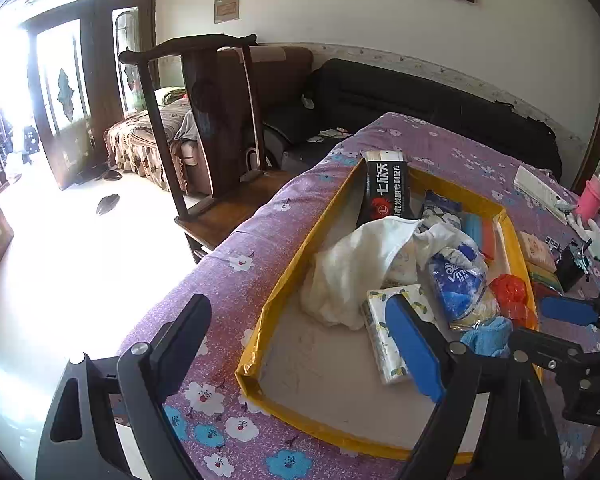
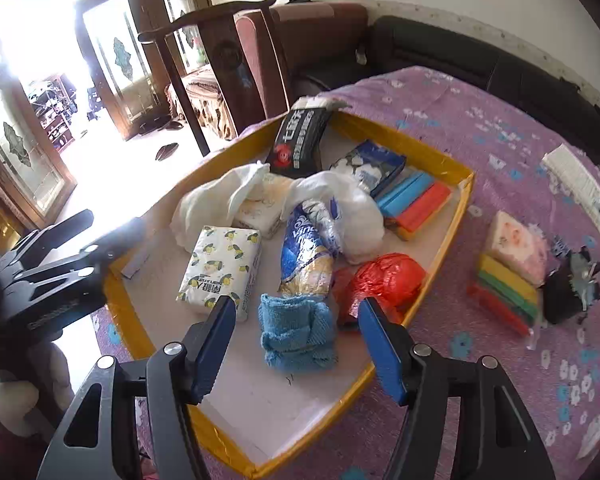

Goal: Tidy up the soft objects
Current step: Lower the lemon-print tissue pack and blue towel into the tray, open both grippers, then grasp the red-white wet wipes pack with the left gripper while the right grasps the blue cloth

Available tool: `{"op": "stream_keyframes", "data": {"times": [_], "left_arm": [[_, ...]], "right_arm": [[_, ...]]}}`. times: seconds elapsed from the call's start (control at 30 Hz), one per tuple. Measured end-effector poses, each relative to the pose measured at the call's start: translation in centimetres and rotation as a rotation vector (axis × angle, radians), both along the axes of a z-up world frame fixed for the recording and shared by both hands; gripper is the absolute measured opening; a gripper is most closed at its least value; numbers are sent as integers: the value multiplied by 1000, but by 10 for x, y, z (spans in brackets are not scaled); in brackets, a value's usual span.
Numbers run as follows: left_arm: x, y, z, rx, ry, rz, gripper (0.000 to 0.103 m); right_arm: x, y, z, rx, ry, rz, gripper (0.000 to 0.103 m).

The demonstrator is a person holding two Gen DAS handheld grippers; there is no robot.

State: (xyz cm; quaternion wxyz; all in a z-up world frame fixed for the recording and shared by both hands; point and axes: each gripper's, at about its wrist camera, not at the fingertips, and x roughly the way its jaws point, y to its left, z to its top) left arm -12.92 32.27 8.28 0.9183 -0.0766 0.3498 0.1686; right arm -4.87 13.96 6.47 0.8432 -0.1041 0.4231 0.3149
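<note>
Reaching for the folded blue towel (image 2: 297, 332) near the front of the yellow-rimmed tray (image 2: 452, 224) on the purple-covered bench (image 2: 480, 128).

Right tool (image 2: 296, 340), low in the right wrist view, is wide open and holds nothing, its pads either side of the towel but not touching it. Left tool (image 1: 300, 344) is also spread wide and empty, one finger over the lemon-print tissue pack (image 2: 220, 270). My judgement: lower the right tool straight down, pinch the towel across its folded middle so it lifts in one piece, and stay clear of the red plastic bag (image 2: 380, 280) just beside it at right. Sponges (image 2: 504, 292) and a pink pack (image 2: 516, 246) lie outside the tray, at right.
</note>
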Motion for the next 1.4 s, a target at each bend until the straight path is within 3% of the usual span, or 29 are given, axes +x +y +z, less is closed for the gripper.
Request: {"op": "stream_keyframes", "data": {"times": [0.33, 0.83, 1.03, 1.33, 1.4], "left_arm": [[-2, -24, 7, 66, 21, -28, 88], [-2, -74, 20, 128, 31, -118, 88], [-7, -115, 30, 133, -18, -251, 89], [-17, -198, 21, 144, -13, -530, 89], [-22, -210, 20, 145, -17, -574, 89]], "right_arm": [[-8, -52, -2, 52, 16, -87, 71], [-15, -169, -18, 130, 48, -281, 72], [-22, -258, -18, 176, 39, -466, 71], [-47, -402, -14, 189, -15, -815, 72], [-51, -429, -9, 187, -34, -887, 77]]}}
